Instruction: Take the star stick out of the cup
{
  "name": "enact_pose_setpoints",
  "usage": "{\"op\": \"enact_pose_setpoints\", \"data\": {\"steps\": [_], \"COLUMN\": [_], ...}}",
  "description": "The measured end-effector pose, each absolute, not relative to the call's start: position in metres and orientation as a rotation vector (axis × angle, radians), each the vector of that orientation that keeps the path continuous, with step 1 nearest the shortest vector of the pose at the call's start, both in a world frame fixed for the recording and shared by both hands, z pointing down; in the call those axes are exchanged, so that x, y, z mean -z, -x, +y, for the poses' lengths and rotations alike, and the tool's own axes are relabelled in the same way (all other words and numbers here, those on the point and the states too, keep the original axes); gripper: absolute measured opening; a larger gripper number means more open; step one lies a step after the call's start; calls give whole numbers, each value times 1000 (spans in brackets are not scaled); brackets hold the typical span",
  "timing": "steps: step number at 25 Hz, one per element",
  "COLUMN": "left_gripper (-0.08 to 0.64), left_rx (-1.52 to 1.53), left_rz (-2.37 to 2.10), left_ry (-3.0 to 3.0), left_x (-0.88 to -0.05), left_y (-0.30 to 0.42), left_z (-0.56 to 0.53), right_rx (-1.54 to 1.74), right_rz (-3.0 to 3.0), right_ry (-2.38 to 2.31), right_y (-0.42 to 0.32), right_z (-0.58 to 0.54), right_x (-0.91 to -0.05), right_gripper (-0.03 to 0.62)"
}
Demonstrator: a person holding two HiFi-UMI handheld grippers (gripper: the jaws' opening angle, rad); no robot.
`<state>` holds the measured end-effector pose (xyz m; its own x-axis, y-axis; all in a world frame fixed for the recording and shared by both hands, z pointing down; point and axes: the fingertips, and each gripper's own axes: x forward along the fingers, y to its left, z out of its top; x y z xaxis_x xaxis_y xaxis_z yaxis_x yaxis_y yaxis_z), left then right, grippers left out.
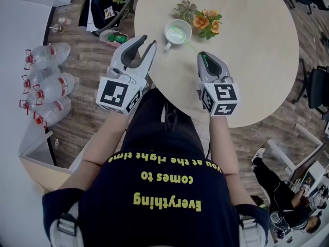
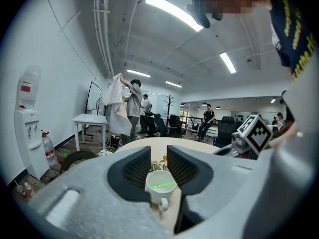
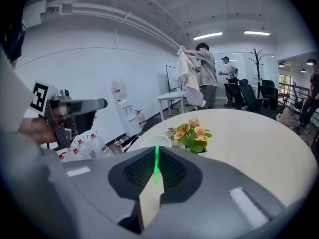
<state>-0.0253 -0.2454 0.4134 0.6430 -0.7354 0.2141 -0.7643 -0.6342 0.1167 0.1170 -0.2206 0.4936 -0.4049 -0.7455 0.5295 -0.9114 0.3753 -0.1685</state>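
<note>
Right gripper [image 3: 156, 156] is seen with its ribbed dark pads brought almost together on the near end of the thin, translucent green plastic star stick [image 3: 156, 176], which is pinched between them. From the jaws the stick is carried ahead and to the left in a straight slender line to the white glazed cup [image 1: 178, 33], where its far end is shown lying across the round mouth, so it is judged not yet to be out. The star itself cannot be made out in any view. The grasp is therefore taken as done; drawing the stick clear of the rim is what is left.

Left gripper [image 2: 158, 153] is held with its jaws partly apart and nothing clamped: the cup is seen through the gap, just ahead of the fingertips, and no pad is seen pressed on it. The cup is smooth and thick-walled, with a small loop handle turned toward the person.

Beyond the cup, a little bunch of orange artificial flowers with green leaves [image 1: 205, 22] is set. All of it is borne by a round table with a matt pale beige top [image 1: 257, 71].
</note>
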Motion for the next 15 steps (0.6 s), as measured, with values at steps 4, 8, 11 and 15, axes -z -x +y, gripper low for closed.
{"op": "enact_pose_setpoints", "data": {"steps": [4,8,11,15], "left_gripper": [87,63,55,34], "left_rx": [-209,-194,-186,-179], "left_rz": [-1231,-1237,-1246,-1258], "left_ry": [-2673,-2687,-2693,-2708], "left_x": [-408,-399,-392,-381], "left_y": [26,27,27,28], "left_z": [-243,-241,-238,-234], "right_rx": [-628,-609,-588,-557], "right_rz": [-2286,-2296,-2308,-2333], "right_ry": [-1443,-1449,-1469,-1503], "right_y": [-116,-116,-119,-122], "right_z": [-219,-217,-214,-208], "right_x": [-486,-474,-462,-442], "right_gripper": [31,31,31,31]}}
